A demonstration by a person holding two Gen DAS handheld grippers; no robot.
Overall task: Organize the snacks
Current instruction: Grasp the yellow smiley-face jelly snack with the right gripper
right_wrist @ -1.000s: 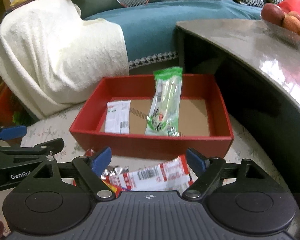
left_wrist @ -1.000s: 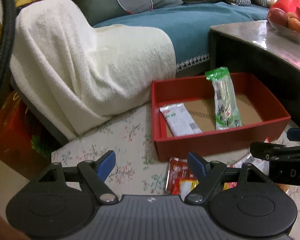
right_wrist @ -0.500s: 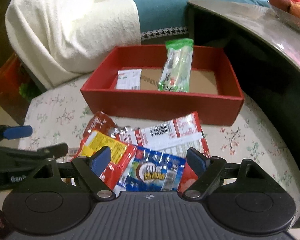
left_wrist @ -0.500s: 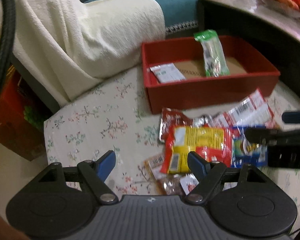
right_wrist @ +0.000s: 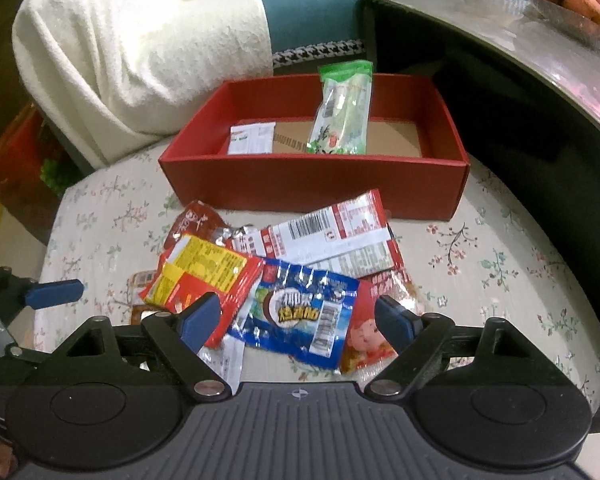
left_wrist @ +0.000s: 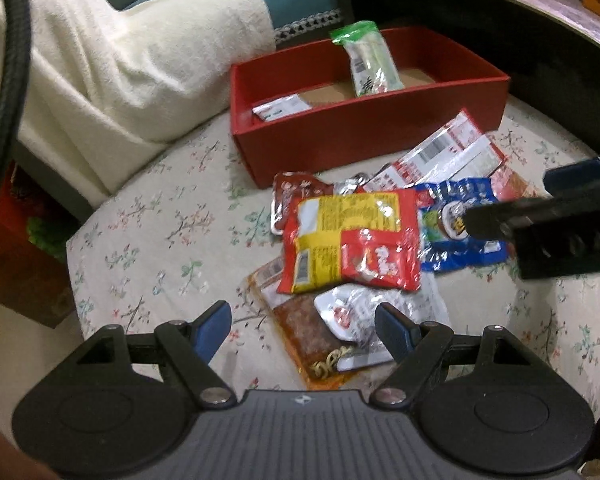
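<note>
On the flowered surface [right_wrist: 500, 264], a loose pile of snack packets, overlapping one another, just in front of a red box [right_wrist: 312, 180]. Inside the box already a green packet [right_wrist: 342, 120] leaning against the back wall and a small white packet [right_wrist: 252, 140] flat at the left. On top of the pile, a red and yellow packet [left_wrist: 352, 240], beside it a blue packet [right_wrist: 300, 316], behind these a long white and red packet with a barcode [right_wrist: 328, 232], partly under the others. Nearest to the left tongs [left_wrist: 304, 328], a brown clear packet [left_wrist: 300, 328] and a silvery white one [left_wrist: 352, 316], both half covered by the red and yellow packet. Left tongs open, holding nothing, hovering above these two. Right tongs [right_wrist: 298, 316] also open and holding nothing, above the blue packet, with a small red packet [right_wrist: 368, 336] near the right finger. Behind the box a cream blanket [right_wrist: 140, 40] over a teal sofa [right_wrist: 320, 4]; to the right a dark low table [right_wrist: 500, 40] close to the box.
</note>
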